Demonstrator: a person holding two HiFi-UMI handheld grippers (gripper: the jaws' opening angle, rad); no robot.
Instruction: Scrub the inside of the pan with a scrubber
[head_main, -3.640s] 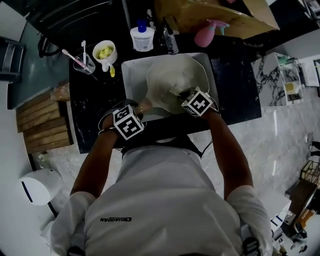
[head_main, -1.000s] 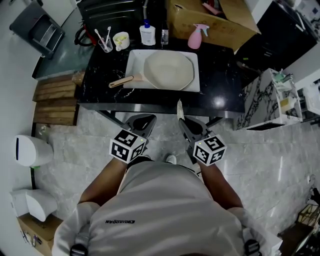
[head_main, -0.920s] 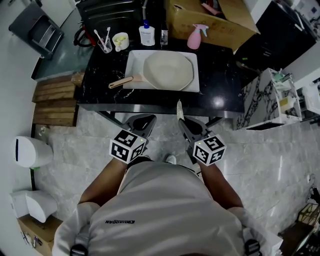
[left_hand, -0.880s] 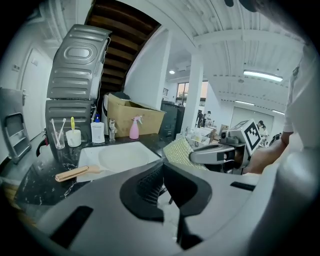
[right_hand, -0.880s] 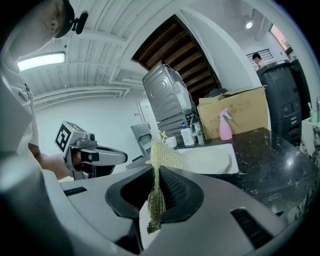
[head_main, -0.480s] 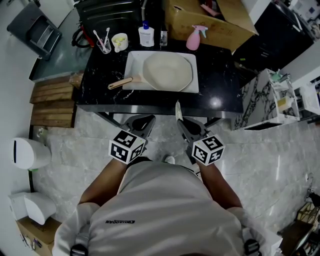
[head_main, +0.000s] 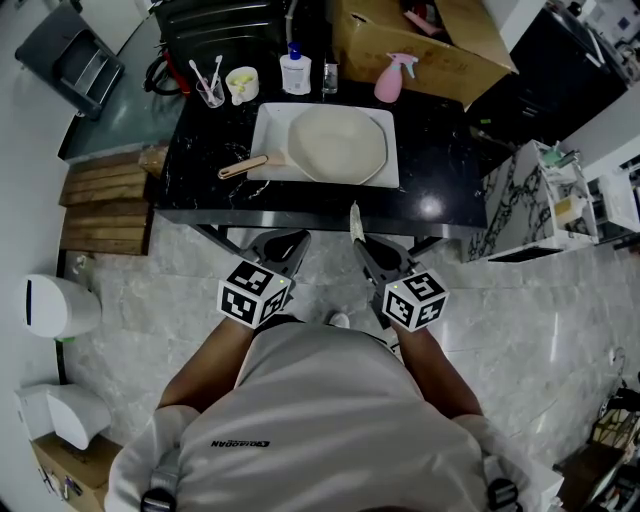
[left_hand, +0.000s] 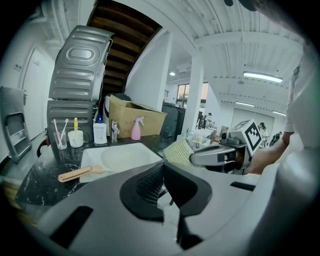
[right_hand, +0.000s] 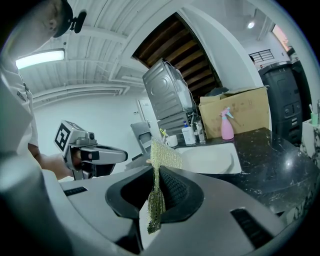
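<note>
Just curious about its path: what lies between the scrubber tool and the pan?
Head view: only bare black counter and the white tray's rim separate the right tool, gripping the scrubber, from the pan.

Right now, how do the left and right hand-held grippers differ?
The left hand-held gripper is shut empty; the right hand-held gripper is shut on the scrubber. The left one's jaws meet each other; the right one's press the thin mesh between them. Both point toward the counter, over the floor.

White shirt (head_main: 330, 420), grey hand-held grippers (head_main: 283, 243) (head_main: 368, 250), marker cubes (head_main: 255, 293) (head_main: 415, 300)
</note>
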